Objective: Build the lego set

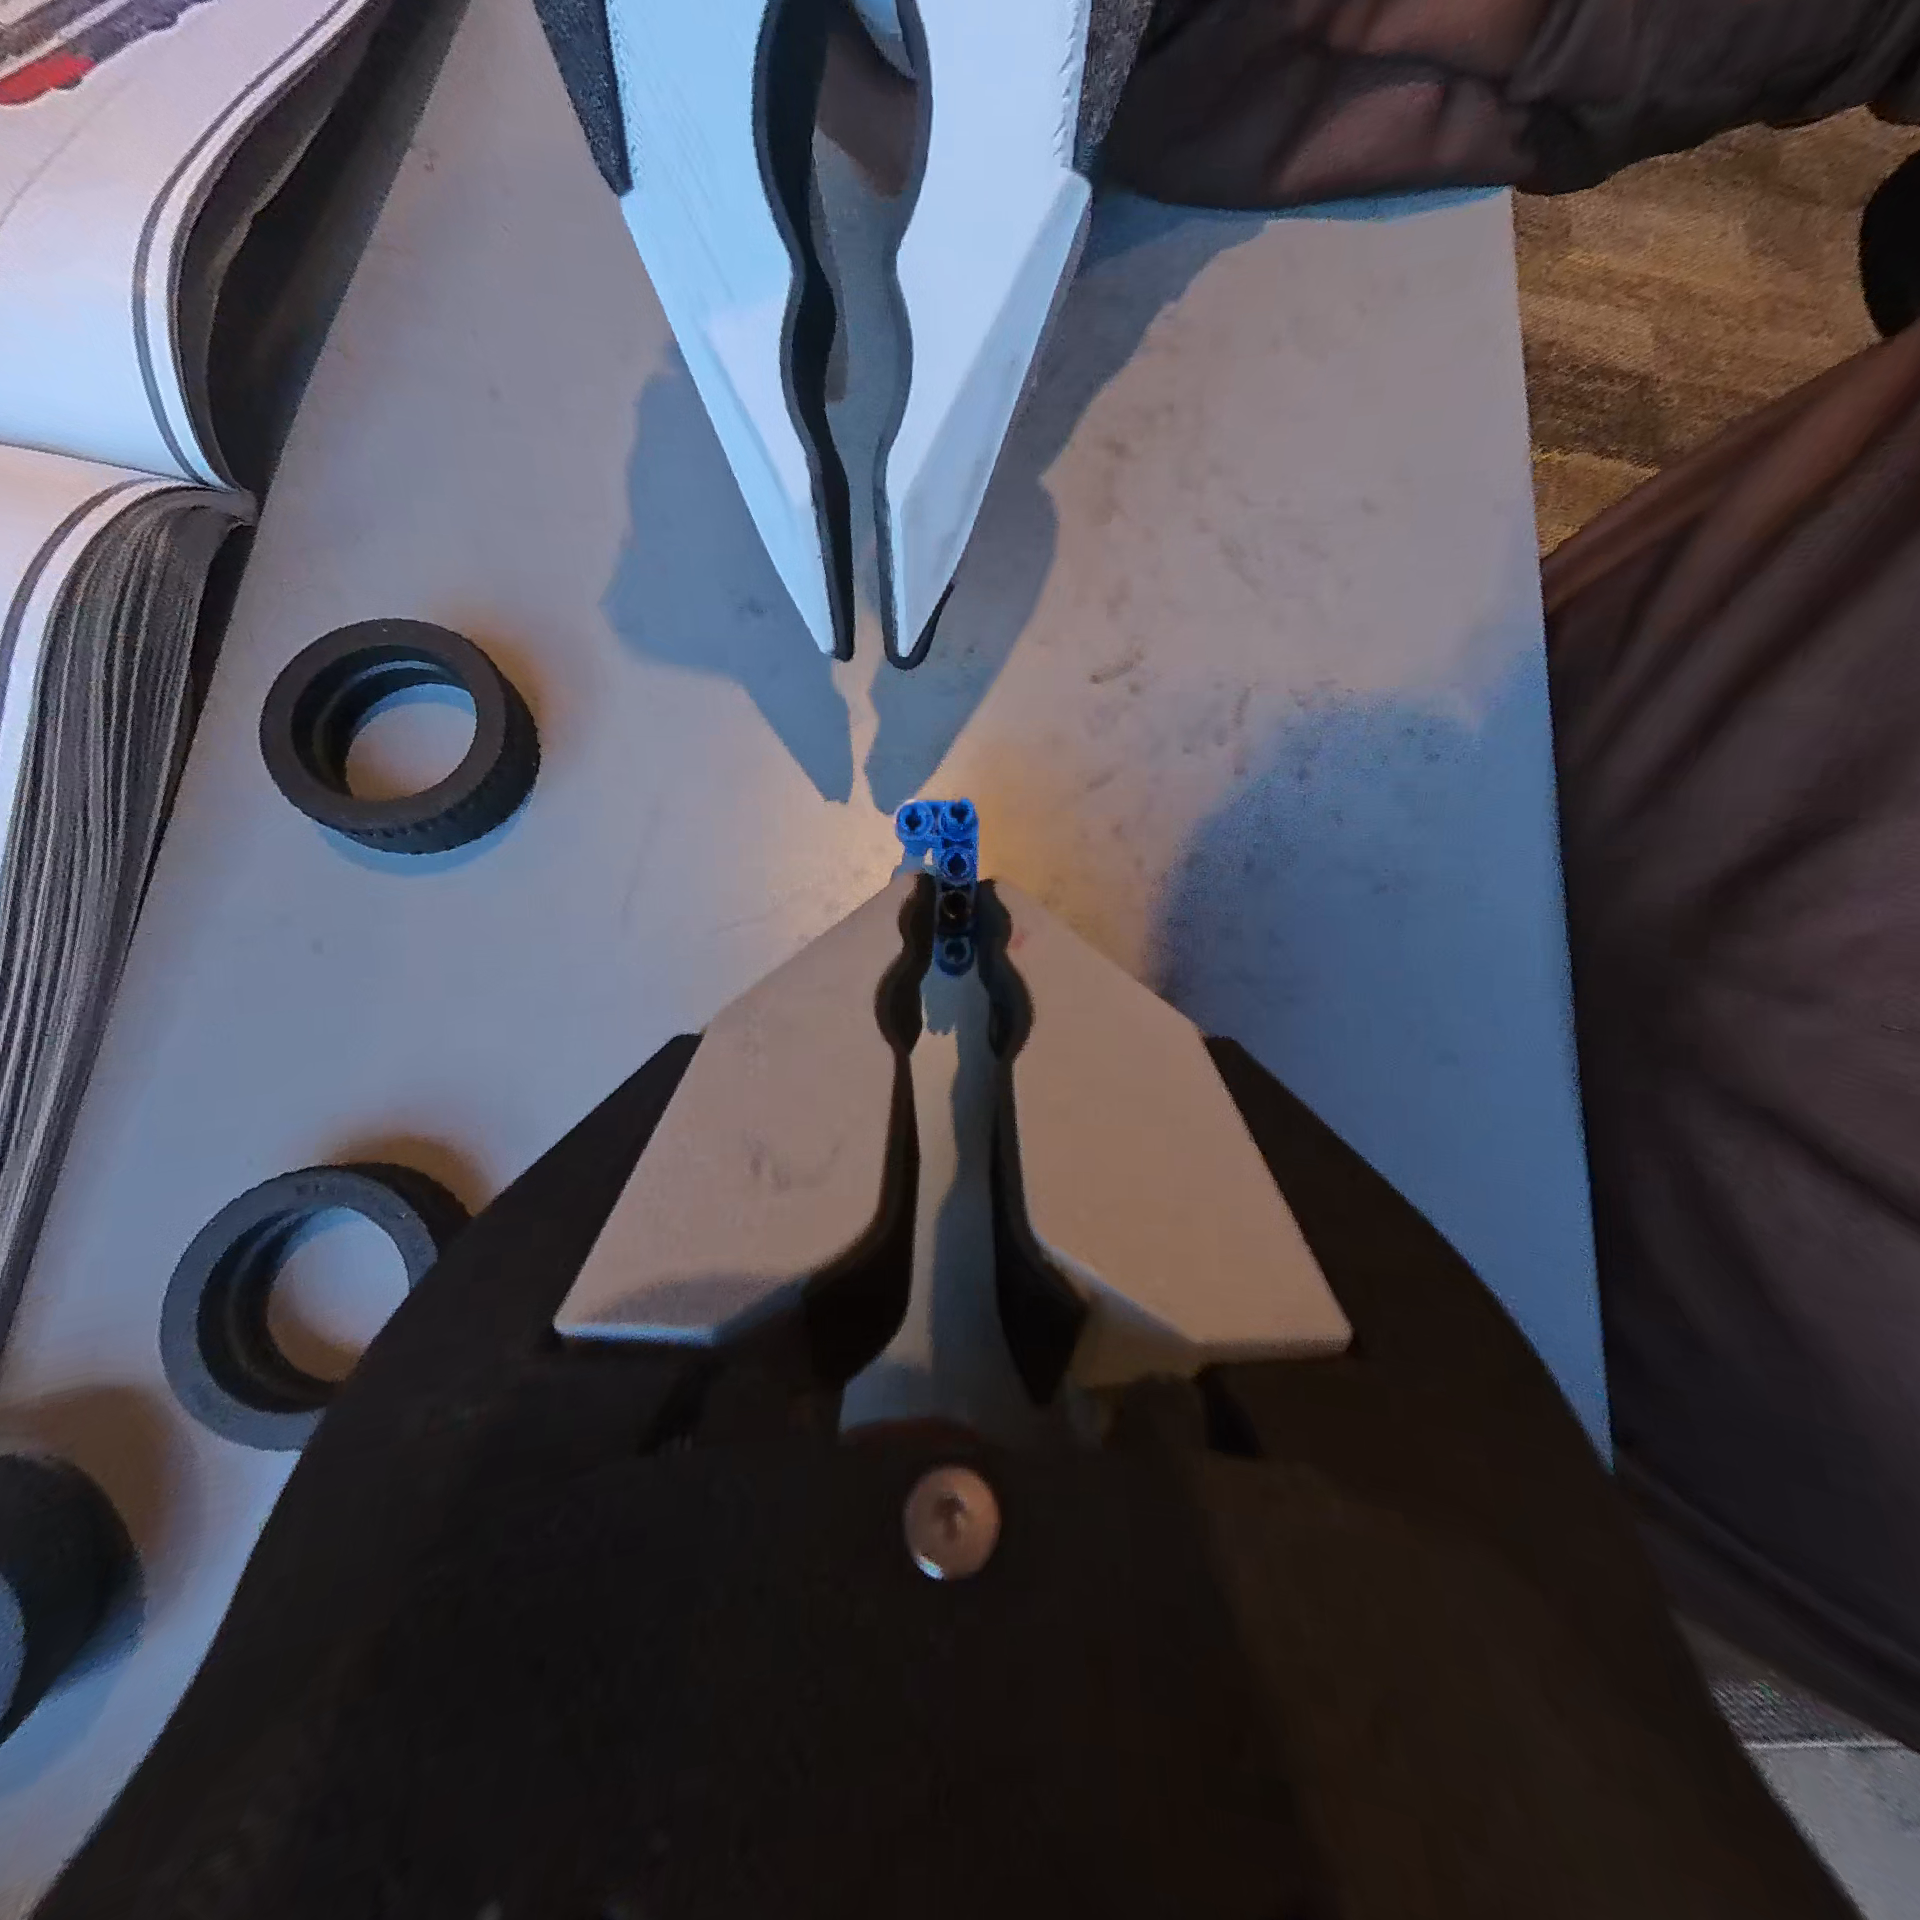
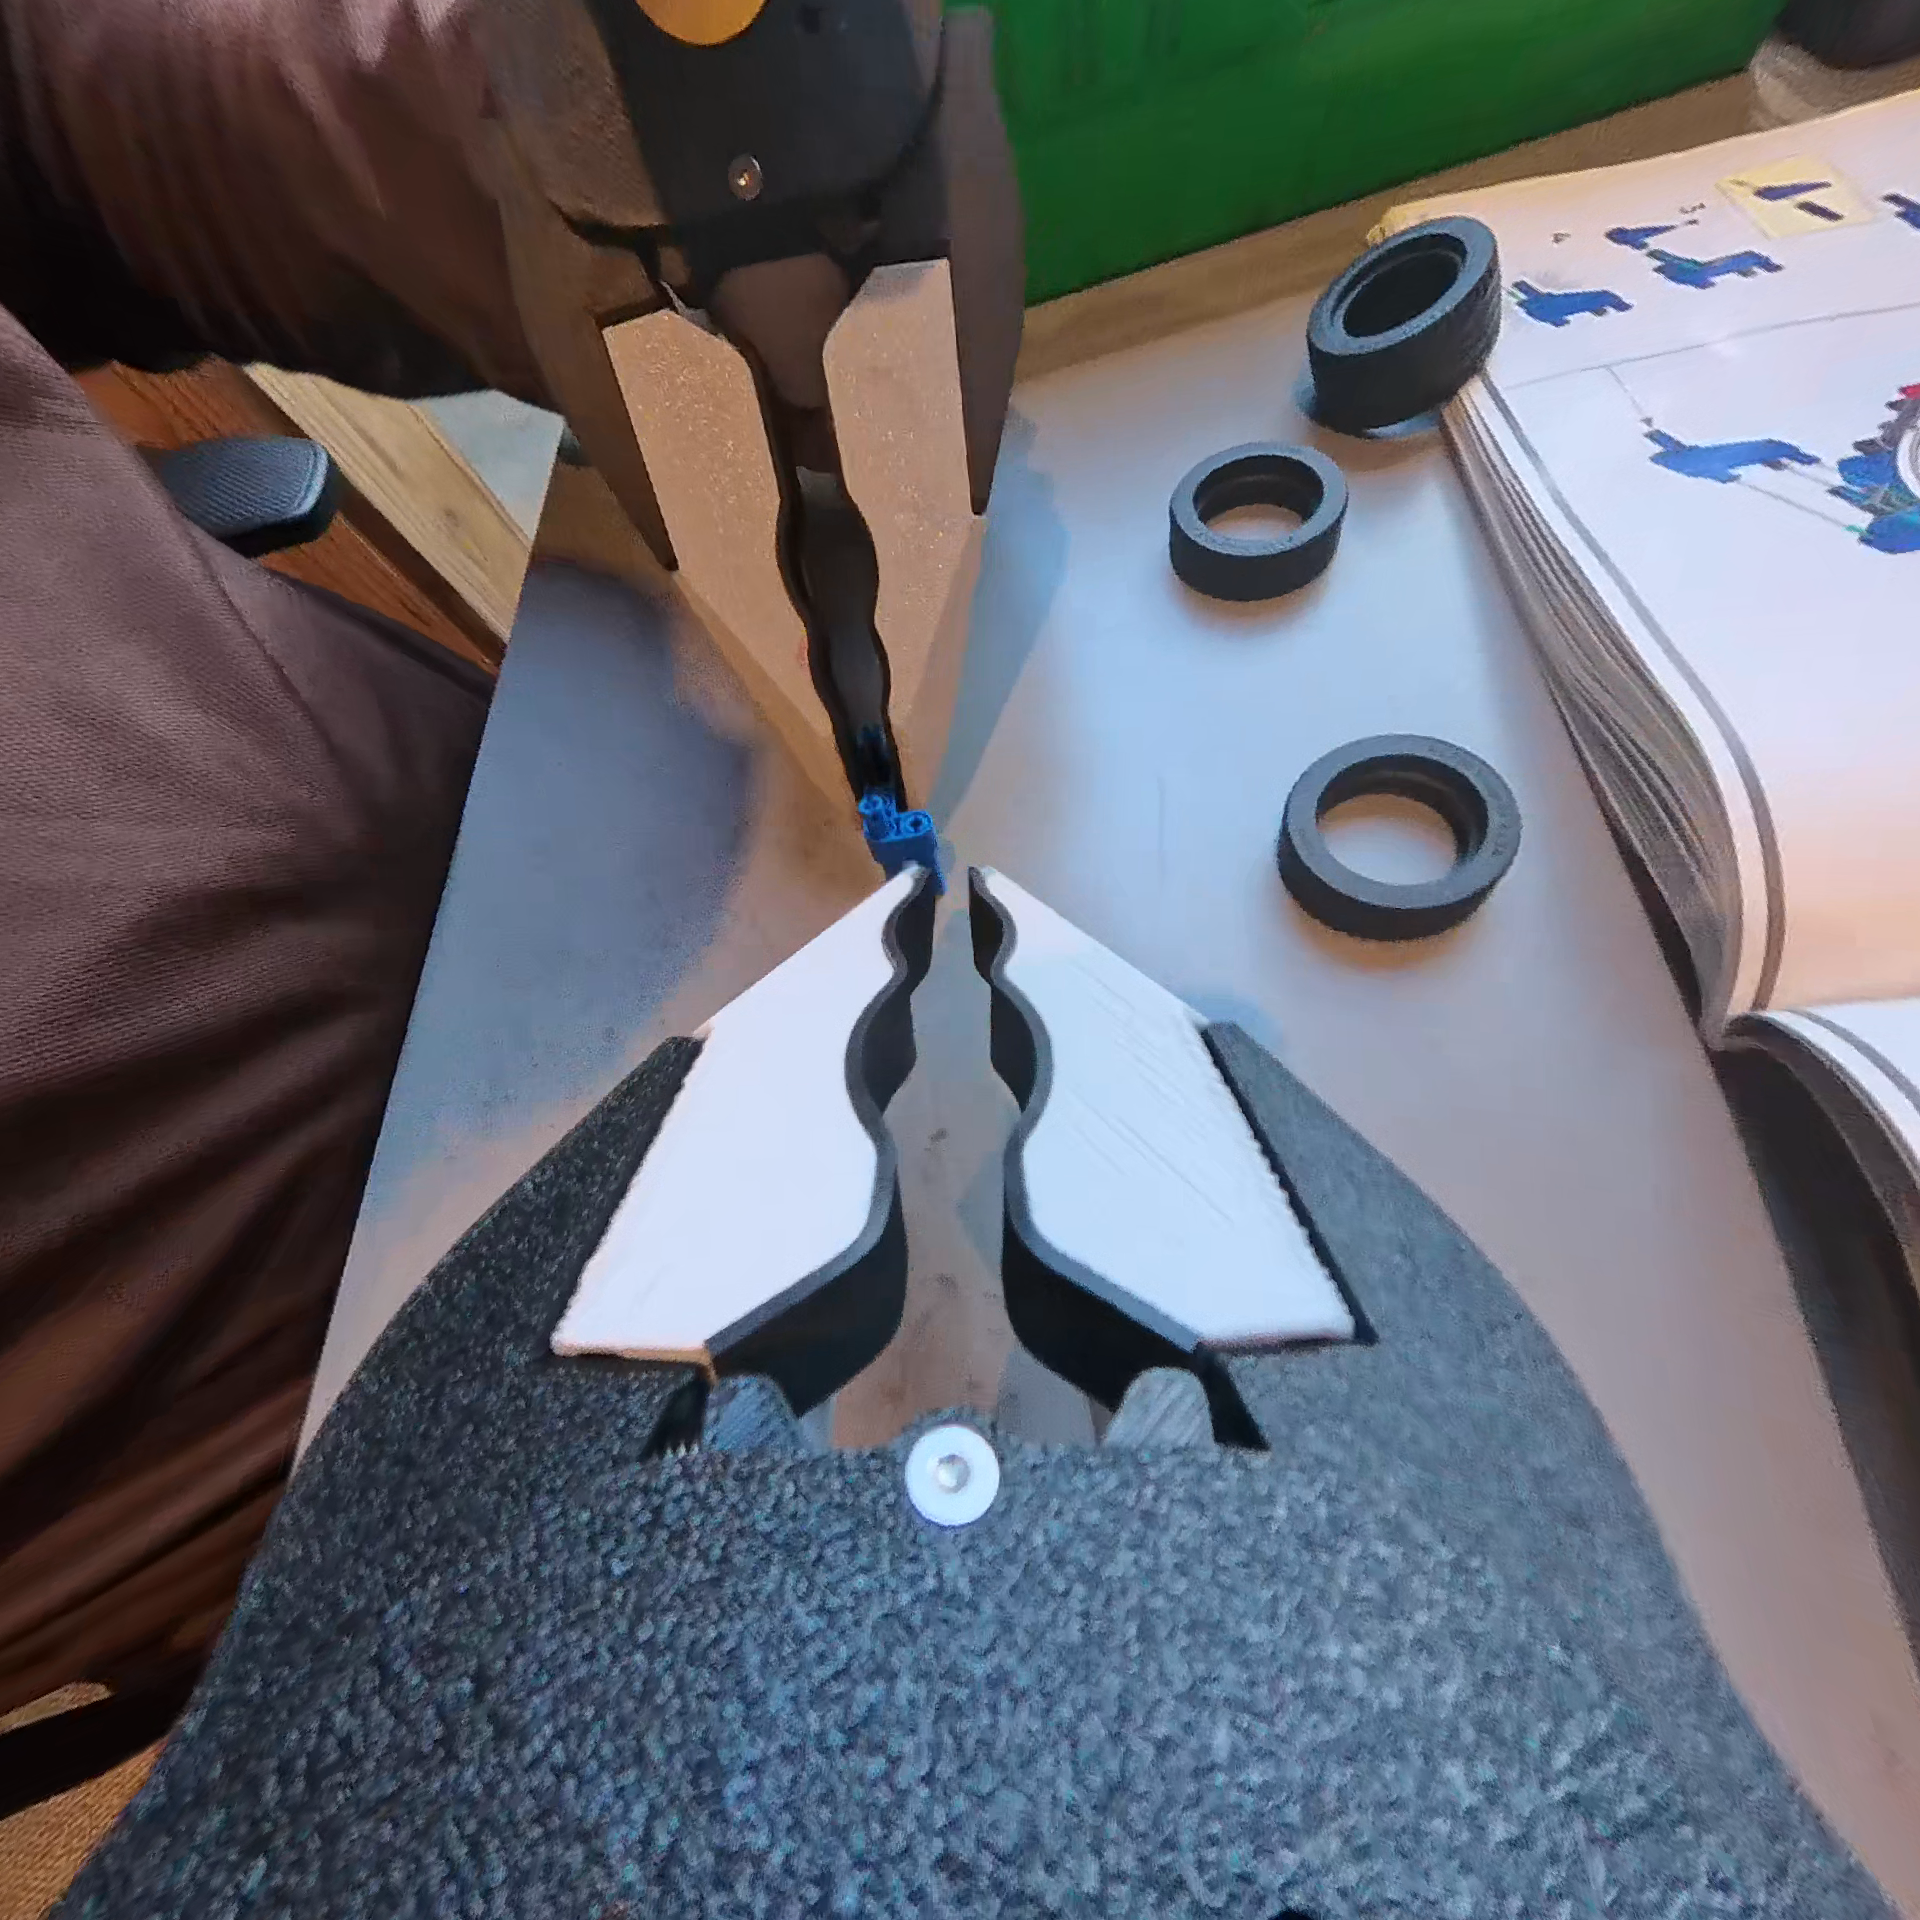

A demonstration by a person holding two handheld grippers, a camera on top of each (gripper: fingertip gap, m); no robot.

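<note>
A small blue L-shaped lego beam (image 1: pixel 940 836) sticks out of the tips of my left gripper (image 1: pixel 951 883), which is shut on its lower end just above the white table (image 1: pixel 1299 520). In the right wrist view the beam (image 2: pixel 899 831) hangs from the left gripper (image 2: pixel 878 769), which comes in from the top. My right gripper (image 2: pixel 948 878) points at the beam from the opposite side. Its jaws stand a narrow gap apart and hold nothing. In the left wrist view the right gripper (image 1: pixel 871 652) stops a short way from the beam.
Three black tyres lie on the table (image 2: pixel 1403 322) (image 2: pixel 1257 520) (image 2: pixel 1397 836); two also show in the left wrist view (image 1: pixel 400 738) (image 1: pixel 301 1304). An open instruction booklet (image 2: pixel 1766 571) lies beside them. A person's brown sleeve (image 2: pixel 208 935) is at the table edge. A green box (image 2: pixel 1351 104) stands behind. The grippers' ends are close to 4 centimetres from one another.
</note>
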